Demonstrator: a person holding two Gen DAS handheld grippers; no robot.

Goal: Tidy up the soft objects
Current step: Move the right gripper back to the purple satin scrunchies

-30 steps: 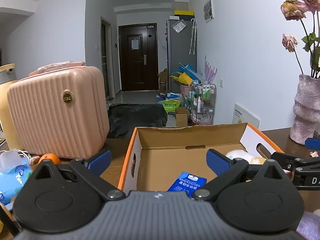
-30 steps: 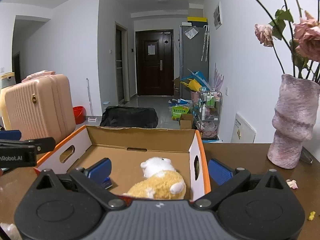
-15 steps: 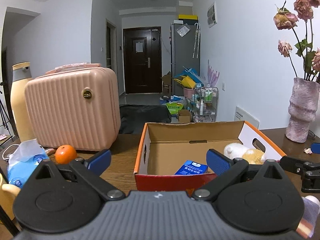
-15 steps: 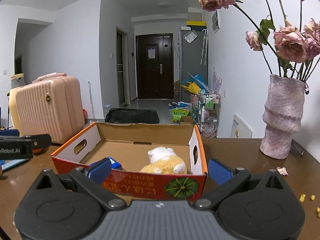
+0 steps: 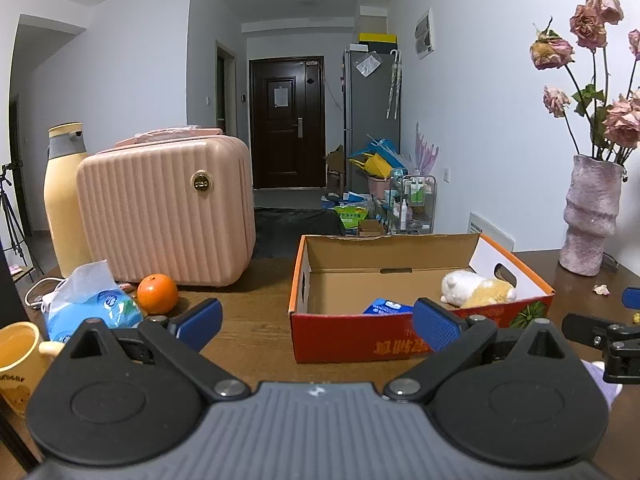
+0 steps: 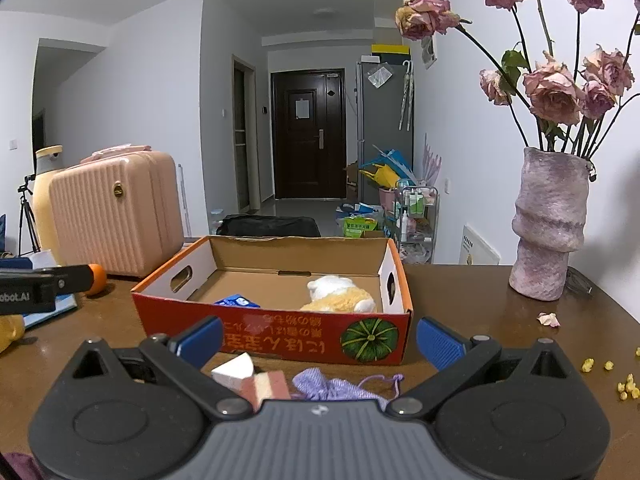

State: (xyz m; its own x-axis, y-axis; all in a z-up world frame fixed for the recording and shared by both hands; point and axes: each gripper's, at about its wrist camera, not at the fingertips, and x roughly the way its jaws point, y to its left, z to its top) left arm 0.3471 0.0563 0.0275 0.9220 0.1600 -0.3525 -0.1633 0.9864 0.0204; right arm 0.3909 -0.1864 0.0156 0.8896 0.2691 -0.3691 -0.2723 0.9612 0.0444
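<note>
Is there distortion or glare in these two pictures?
Left wrist view: fisheye bends the walls, dark corners, box sharp. Right wrist view: same bending, faint sheen on the table near the vase, no strong glare.

The cardboard box (image 6: 280, 336) at frame centre is red outside with an orange rim, yellow lettering and a green pumpkin print (image 6: 369, 339); its inside is plain brown. In it lie a white-and-yellow plush toy (image 6: 340, 295) and a blue packet (image 6: 236, 301). At lower centre, a lilac knitted pouch (image 6: 336, 387). At left, a ribbed pink suitcase (image 5: 168, 212) and an orange (image 5: 157, 293). Both grippers carry blue pads (image 5: 434, 323).
</note>
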